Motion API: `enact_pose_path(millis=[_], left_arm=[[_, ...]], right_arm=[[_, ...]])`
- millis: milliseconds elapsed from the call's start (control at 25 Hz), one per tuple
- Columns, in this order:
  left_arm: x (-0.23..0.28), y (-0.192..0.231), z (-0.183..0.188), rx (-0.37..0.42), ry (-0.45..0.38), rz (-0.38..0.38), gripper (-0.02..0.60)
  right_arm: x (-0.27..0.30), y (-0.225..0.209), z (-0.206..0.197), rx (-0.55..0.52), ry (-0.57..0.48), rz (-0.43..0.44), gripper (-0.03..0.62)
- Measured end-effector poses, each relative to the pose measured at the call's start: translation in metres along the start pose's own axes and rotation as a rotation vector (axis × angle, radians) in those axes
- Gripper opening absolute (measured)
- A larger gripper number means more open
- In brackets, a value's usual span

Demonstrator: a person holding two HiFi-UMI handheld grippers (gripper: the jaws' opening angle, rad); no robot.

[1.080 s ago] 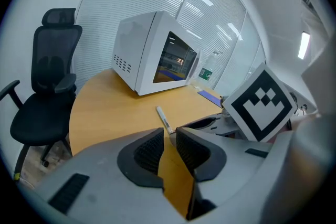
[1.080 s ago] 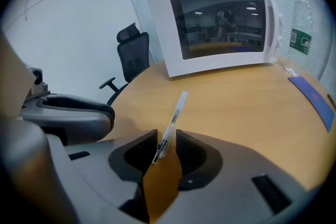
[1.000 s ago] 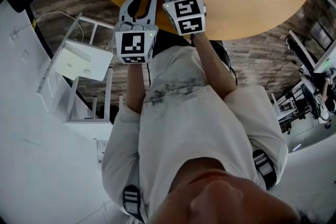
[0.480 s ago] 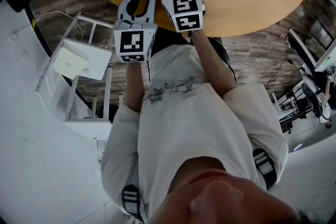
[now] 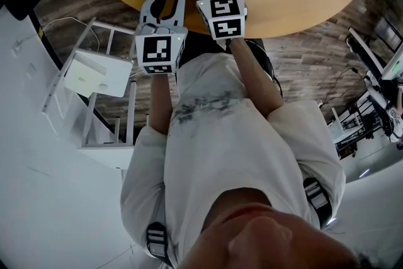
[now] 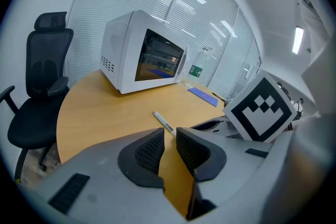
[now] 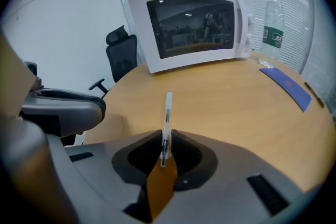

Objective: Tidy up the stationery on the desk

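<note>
Desk (image 7: 236, 113) bears one microwave (image 7: 194, 29), one bottle (image 7: 273, 34); hand-held gripper (image 7: 165, 140) pinches one pen (image 7: 168, 113).

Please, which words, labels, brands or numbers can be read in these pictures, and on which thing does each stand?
No text is readable.
Green label on the bottle: too blurred.
Dark print on the pen: too small.
Mark on the blue booklet: too blurred.
Marker cube: black and white squares only, no letters.
</note>
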State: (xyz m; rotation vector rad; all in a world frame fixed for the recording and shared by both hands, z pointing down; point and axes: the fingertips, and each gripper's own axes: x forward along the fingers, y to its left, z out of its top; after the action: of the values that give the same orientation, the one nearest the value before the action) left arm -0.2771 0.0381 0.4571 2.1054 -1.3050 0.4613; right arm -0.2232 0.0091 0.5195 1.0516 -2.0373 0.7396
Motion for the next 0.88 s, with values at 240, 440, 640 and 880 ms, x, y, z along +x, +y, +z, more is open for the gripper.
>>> enact_pose_path(millis=[240,440,640,880], left_arm=[[0.006,-0.028,-0.003,0.018,0.003,-0.027,0.061],[0.008,-0.048,-0.008,0.034,0.009,-0.039,0.061],[0.009,-0.066,-0.012,0.047,0.017,-0.050,0.061],[0.013,-0.086,-0.015,0.067,0.023,-0.064,0.061]], right_arm=[[-0.019,-0.021,-0.018,0.038,-0.001,-0.027,0.110],[-0.034,-0.035,-0.029,0.068,-0.009,-0.047,0.110],[-0.046,-0.049,-0.042,0.096,-0.019,-0.068,0.110],[-0.060,-0.068,-0.055,0.130,-0.030,-0.097,0.110]])
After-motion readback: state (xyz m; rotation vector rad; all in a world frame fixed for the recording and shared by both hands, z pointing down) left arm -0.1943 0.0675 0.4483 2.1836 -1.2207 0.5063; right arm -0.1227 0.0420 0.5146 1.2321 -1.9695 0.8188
